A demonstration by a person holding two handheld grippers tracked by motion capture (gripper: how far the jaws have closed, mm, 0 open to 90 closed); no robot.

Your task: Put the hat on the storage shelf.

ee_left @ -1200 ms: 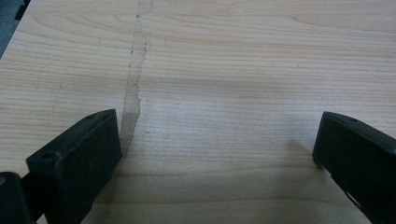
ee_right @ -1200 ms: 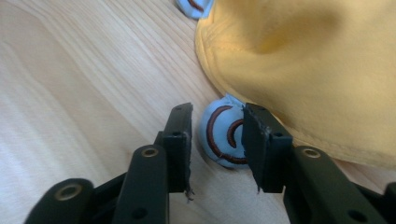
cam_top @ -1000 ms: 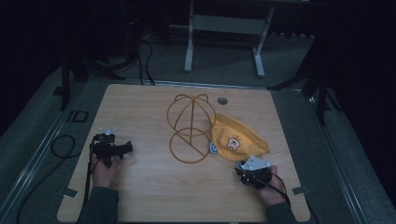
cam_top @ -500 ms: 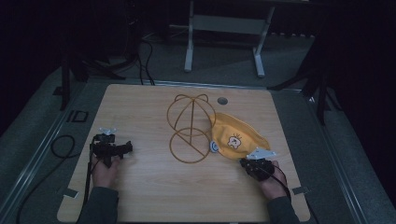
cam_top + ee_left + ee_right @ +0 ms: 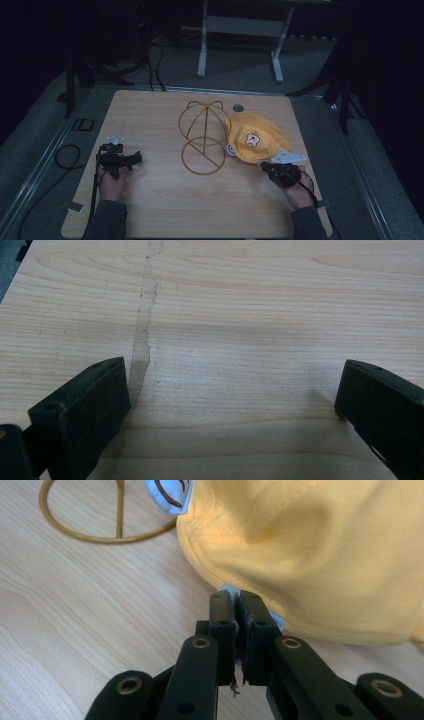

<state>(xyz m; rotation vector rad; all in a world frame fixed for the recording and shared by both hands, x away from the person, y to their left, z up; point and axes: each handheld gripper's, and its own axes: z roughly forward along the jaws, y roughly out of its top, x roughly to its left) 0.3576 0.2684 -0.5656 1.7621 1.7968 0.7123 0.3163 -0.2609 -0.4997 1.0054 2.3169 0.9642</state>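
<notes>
A yellow cap (image 5: 255,137) with a small cartoon patch lies on the wooden table (image 5: 150,115), leaning against a golden wire hat stand (image 5: 202,135). My right gripper (image 5: 262,165) is at the cap's near edge, shut. In the right gripper view its jaws (image 5: 237,597) are pressed together on the cap's rim (image 5: 310,555), where pale blue lining shows; the stand's ring base (image 5: 100,535) lies to the upper left. My left gripper (image 5: 136,158) rests at the table's left side, far from the cap. It is open (image 5: 230,385) over bare wood.
A round dark grommet (image 5: 238,107) sits in the table behind the cap. A black cable (image 5: 65,155) loops on the floor left of the table. A white metal frame (image 5: 240,30) stands beyond the far edge. Dark surroundings on all sides.
My right gripper has shifted right and slightly away from me, and the cap's near edge has moved with it. The left gripper has stayed still.
</notes>
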